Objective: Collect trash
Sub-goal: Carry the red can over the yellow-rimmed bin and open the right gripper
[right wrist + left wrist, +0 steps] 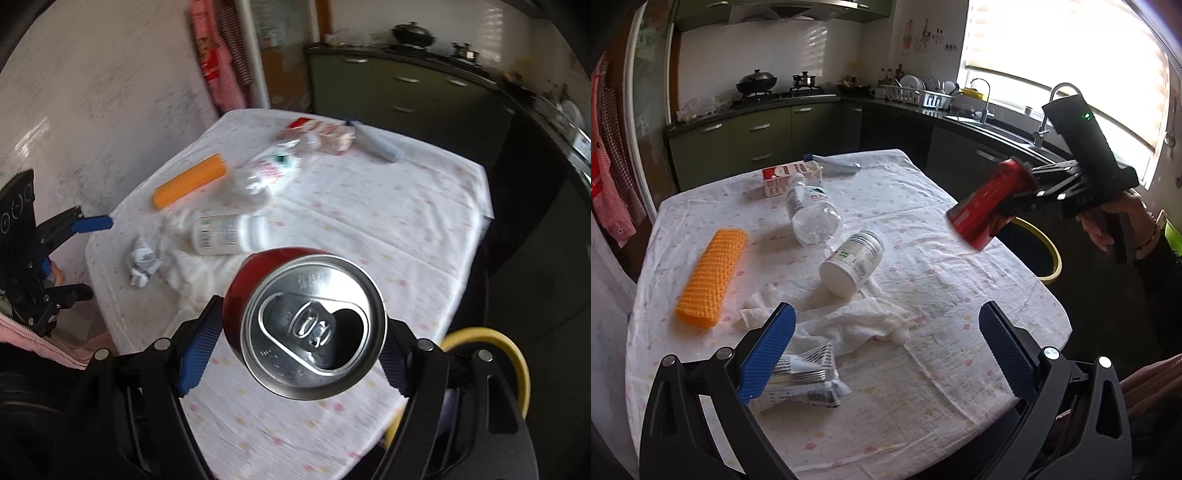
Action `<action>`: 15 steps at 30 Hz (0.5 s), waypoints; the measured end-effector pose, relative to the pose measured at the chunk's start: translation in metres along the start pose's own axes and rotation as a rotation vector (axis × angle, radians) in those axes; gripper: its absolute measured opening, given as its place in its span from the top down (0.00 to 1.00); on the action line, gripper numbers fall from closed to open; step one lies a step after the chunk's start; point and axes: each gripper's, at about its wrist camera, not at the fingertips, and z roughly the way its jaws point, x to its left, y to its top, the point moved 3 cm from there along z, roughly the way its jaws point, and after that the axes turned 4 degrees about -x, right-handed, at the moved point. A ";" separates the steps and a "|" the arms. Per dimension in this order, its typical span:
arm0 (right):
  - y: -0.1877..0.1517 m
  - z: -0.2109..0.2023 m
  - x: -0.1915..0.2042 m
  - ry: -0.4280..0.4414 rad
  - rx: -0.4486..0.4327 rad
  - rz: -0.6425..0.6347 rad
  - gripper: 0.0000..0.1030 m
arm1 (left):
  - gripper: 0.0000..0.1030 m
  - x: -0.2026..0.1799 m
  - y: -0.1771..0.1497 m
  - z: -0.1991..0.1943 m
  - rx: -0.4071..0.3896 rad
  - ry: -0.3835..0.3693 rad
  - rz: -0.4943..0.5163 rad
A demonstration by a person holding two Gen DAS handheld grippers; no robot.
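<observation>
My right gripper is shut on a red drink can, its opened silver top facing the camera; in the left wrist view the red can hangs above the table's right edge, near a yellow-rimmed bin. My left gripper stands open over the near part of the table, nothing between its blue pads. Under it lie a crumpled silver wrapper and a crumpled white tissue. A white pill bottle, a clear plastic bottle and a red-and-white carton lie farther back.
An orange ridged block lies at the table's left, a grey-blue tube at the far edge. A flowered white cloth covers the table. The bin's yellow rim sits on the floor beside the table. Kitchen cabinets stand behind.
</observation>
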 end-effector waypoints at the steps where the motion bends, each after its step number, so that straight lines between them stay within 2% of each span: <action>1: -0.003 -0.004 -0.008 -0.017 -0.003 0.015 0.30 | 0.05 -0.003 0.000 0.004 0.007 -0.003 0.005; 8: -0.050 -0.033 -0.090 -0.193 0.024 0.165 0.30 | 0.05 -0.020 0.007 0.028 0.040 -0.030 0.026; 15: -0.104 -0.026 -0.155 -0.291 0.110 0.296 0.30 | 0.05 -0.042 0.011 0.045 0.070 -0.048 0.066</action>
